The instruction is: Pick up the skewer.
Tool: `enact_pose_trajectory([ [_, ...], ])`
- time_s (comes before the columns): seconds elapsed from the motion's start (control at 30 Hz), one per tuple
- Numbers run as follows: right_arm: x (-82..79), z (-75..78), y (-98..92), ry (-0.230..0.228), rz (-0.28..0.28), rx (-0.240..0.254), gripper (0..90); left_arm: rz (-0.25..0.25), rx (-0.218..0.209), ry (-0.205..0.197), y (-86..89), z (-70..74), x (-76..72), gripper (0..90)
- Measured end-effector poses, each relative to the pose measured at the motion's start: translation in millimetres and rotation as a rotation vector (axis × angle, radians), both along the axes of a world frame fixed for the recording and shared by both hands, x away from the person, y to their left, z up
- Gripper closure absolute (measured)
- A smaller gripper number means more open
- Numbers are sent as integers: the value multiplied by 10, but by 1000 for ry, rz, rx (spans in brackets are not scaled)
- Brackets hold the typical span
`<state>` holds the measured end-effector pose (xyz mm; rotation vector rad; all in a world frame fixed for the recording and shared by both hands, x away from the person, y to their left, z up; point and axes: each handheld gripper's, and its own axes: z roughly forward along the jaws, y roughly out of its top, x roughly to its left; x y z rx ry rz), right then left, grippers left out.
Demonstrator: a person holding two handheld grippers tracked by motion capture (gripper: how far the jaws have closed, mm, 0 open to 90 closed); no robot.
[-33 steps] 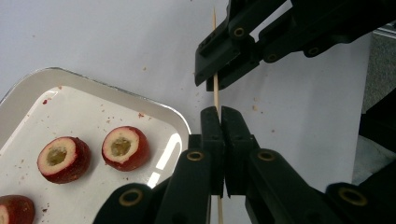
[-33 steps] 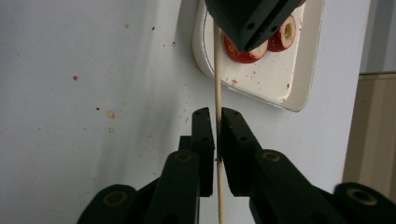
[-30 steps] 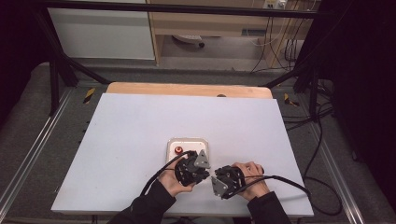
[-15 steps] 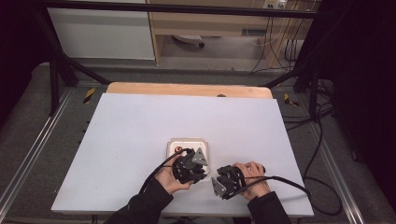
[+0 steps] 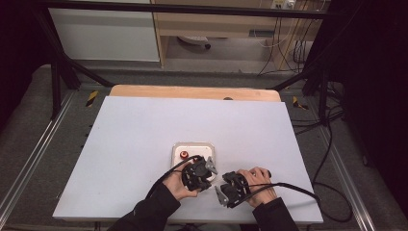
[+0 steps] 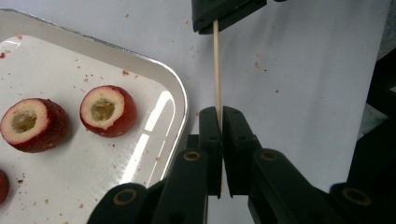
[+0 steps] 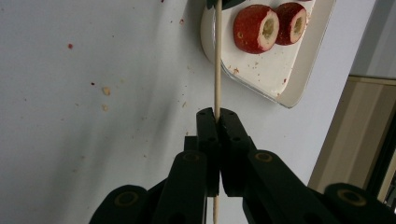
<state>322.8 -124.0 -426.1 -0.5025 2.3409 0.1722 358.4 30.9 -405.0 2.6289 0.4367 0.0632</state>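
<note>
A thin wooden skewer (image 6: 216, 70) runs between my two grippers, just off the tray's near right corner. My left gripper (image 6: 219, 112) is shut on one end; its jaws have just closed further with the skewer between them. My right gripper (image 7: 216, 114) is shut on the other end of the skewer (image 7: 217, 56). In the high view the left gripper (image 5: 210, 179) and right gripper (image 5: 222, 185) face each other closely. The white tray (image 6: 180, 98) holds cored red fruits (image 6: 108, 110), (image 6: 33, 124).
The tray (image 5: 210, 147) sits on a white table top (image 5: 144, 134), just beyond the hands, with one red fruit (image 5: 184, 154) showing in it. Crumbs (image 7: 106, 91) dot the surface. Cables (image 5: 298, 188) trail off to the right. A wooden strip (image 5: 192, 91) edges the far side.
The left gripper edged toward the tray and came back a little. The right hand has kept still.
</note>
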Motion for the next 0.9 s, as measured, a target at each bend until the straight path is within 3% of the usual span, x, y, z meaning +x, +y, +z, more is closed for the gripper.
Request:
enact_pose_trajectory([
  [0.17, -16, -5, -7, -6, -9, -11, 888, 6, 27, -18, -44, -12, 6, 876],
  [0.5, -20, 7, -11, 2, -17, 11, 878, 23, 36, -29, -46, -12, -18, 887],
  [0.57, -2, 27, -15, 12, -24, 42, 820, 36, 30, -34, -26, -6, -17, 887],
  [0.67, 14, 61, -47, 43, -81, 78, 700, 48, 16, -34, 25, 1, -19, 887],
  [0.7, 14, 61, -47, 43, -81, 78, 700, 48, 16, -34, 25, 1, -19, 887],
  [0.8, 57, 130, -133, 101, -186, 226, 558, 74, -1, -53, 103, 10, -25, 887],
  [0.9, 105, 173, -220, 135, -284, 322, 470, 90, -1, -62, 217, 22, -29, 887],
])
